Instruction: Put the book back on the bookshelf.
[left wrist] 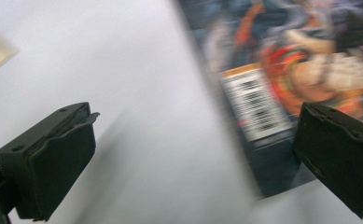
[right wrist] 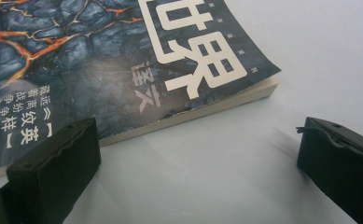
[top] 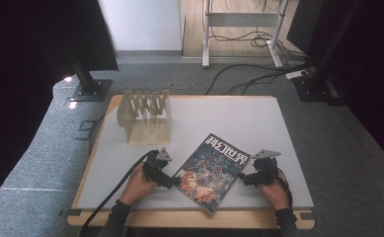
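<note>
Pale wood rack [top: 145, 114] stands at the far left of the table [top: 258, 118], upright dividers forming open slots; no item visible in any slot from the high view.

Magazine [top: 211, 172] lies flat near the table's near edge, between the 2 grippers, turned diagonally. Cover: dark blue-grey cracked-rock art with orange-red lava lines. Large cream Chinese title characters along its far edge, legible in the high view. In the right gripper view the magazine [right wrist: 123, 60] shows the last big characters of the title, smaller cream characters "译文" under them, and 3 short rows of small cream Chinese text at the left edge. In the left gripper view the magazine [left wrist: 282, 93] shows a white barcode label with an orange strip above it; digits too blurred to read.

Left gripper [top: 172, 182]: at the magazine's near-left corner, jaws spread wide. In its own view the left gripper [left wrist: 193, 158] has 1 jaw over bare table, the other over the cover near the barcode; contact with the cover can't be judged. Nothing gripped.

Right gripper [top: 244, 178]: just beside the magazine's right edge, jaws spread, nothing held. In its own view the right gripper [right wrist: 198, 168] straddles bare table beside the page edge, 1 jaw in front of the cover's edge.
</note>
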Motion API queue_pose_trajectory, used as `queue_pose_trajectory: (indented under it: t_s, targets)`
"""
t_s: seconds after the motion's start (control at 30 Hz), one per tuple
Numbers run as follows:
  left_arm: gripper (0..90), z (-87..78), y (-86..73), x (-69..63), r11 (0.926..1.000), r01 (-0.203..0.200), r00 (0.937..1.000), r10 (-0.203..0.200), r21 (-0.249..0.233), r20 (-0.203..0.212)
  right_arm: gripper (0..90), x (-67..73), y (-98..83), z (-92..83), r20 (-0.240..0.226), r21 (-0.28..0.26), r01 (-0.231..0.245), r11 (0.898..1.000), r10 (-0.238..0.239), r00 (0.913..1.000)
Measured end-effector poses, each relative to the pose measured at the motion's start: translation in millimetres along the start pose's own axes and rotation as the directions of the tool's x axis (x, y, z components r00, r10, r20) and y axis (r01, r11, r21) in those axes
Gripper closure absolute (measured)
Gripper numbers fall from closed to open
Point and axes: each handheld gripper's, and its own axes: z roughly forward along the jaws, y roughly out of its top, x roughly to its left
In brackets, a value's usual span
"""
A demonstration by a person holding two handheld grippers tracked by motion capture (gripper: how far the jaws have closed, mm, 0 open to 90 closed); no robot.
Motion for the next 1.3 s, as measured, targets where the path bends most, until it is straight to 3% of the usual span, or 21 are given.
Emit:
queue_pose_trajectory:
  t_s: [0.13,0.23,0.33,0.63,0.9,1.1,1.17,1.3]
  targets:
    - [0.0,-3.4,-6.2,12.7,0.9995,0.031,0.9973,-0.031,-0.004,-0.067,0.0,-2.0,4.8,4.8,0.008,-0.001,-0.008,1.0,0.008,0.9999]
    - [0.0,3.0,-8.2,15.8,0.9994,0.032,0.9979,-0.031,0.012,-0.056,0.0,-3.1,8.7,8.0,0.012,0.002,-0.007,1.0,0.007,0.9999]
    - [0.0,6.0,-7.7,15.3,0.999,0.042,0.9982,-0.043,-0.012,-0.043,0.0,-4.7,13.0,12.1,0.017,0.001,-0.009,1.0,0.009,0.9998]
    - [0.0,3.8,-12.3,-6.4,0.9992,0.007,0.9978,-0.01,-0.039,-0.065,0.0,-12.3,26.4,24.3,0.038,0.002,-0.025,1.0,0.025,0.999]
    - [0.0,2.6,-17.6,-30.5,0.9984,-0.022,0.9997,0.021,-0.051,-0.011,0.0,-17.4,33.8,32.0,0.039,-0.002,-0.036,0.999,0.036,0.9986]
    - [0.0,4.0,-15.5,-49.3,0.9957,-0.077,0.9962,0.079,-0.05,0.035,0.0,-19.7,39.8,38.1,0.051,-0.006,-0.039,0.999,0.039,0.9979]
    - [0.0,4.3,-13.2,-46.7,0.9952,-0.089,0.9956,0.09,-0.042,0.027,0.0,-20.1,42.4,40.2,0.047,-0.001,-0.034,0.999,0.034,0.9983]
    - [0.0,7.7,-10.1,-26.6,0.9988,-0.029,0.9996,0.029,-0.039,0.001,0.0,-21.3,46.0,43.0,0.046,0.006,-0.028,1.0,0.027,0.9986]
